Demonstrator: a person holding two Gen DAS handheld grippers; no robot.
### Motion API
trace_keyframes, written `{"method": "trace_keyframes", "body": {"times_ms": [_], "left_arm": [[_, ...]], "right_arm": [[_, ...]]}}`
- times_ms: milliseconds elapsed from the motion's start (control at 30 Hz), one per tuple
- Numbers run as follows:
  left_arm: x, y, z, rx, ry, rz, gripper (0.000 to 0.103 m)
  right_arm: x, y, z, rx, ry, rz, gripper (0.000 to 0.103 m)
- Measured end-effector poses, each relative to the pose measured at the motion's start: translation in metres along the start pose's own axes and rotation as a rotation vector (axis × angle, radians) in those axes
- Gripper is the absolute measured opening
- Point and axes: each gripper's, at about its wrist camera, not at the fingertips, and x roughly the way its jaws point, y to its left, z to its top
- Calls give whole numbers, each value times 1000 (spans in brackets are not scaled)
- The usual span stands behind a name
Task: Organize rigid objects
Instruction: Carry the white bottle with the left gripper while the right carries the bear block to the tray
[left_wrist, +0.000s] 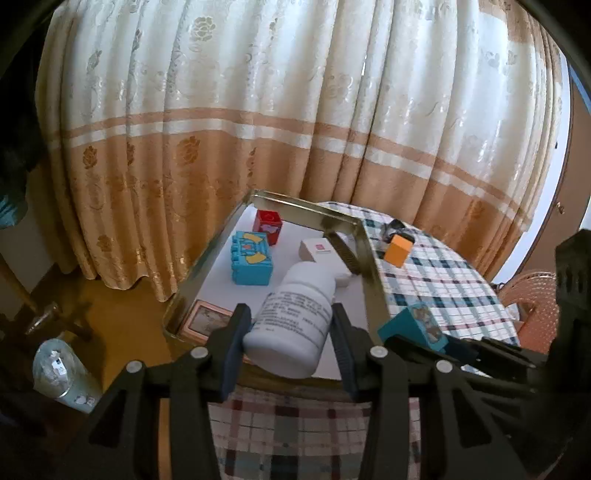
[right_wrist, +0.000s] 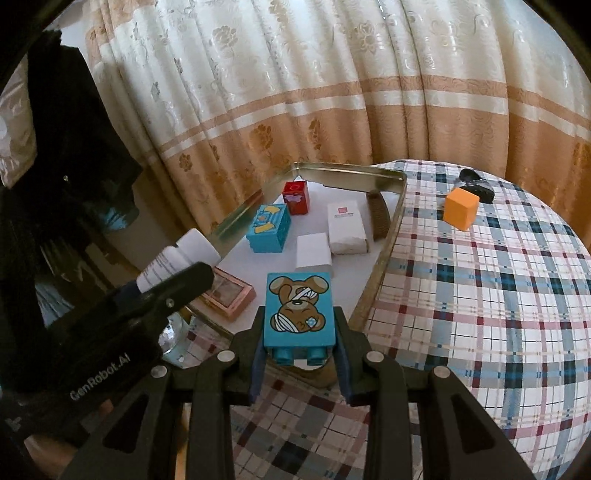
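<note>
My left gripper (left_wrist: 290, 312) is shut on a white pill bottle (left_wrist: 291, 321), held tilted over the near end of a metal tray (left_wrist: 367, 254). The same bottle (right_wrist: 177, 258) shows at the left of the right wrist view. My right gripper (right_wrist: 300, 321) is shut on a blue block with a bandaged bear picture (right_wrist: 299, 310), just above the tray's near right corner. In the tray (right_wrist: 389, 236) lie a red block (right_wrist: 295, 197), a blue block (right_wrist: 269, 229), two white boxes (right_wrist: 347, 227) (right_wrist: 313, 251), a pink framed case (right_wrist: 229, 293) and a brown comb-like piece (right_wrist: 378, 214).
An orange cube (right_wrist: 461, 208) and a small black object (right_wrist: 476, 184) sit on the round table's plaid cloth (right_wrist: 480, 295), right of the tray. A curtain (left_wrist: 258, 110) hangs behind. A glass jar (left_wrist: 61, 369) stands on the floor at left, a wicker chair (left_wrist: 532, 306) at right.
</note>
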Motion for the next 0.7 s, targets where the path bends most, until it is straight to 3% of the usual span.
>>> {"method": "trace_keyframes", "body": {"times_ms": [300, 700], "left_arm": [[18, 4, 8, -7, 37, 78, 43], [33, 11, 17, 5, 37, 107, 43]], "right_arm": [[18, 4, 15, -23, -2, -20, 35], [33, 1, 22, -29, 10, -53, 34]]}}
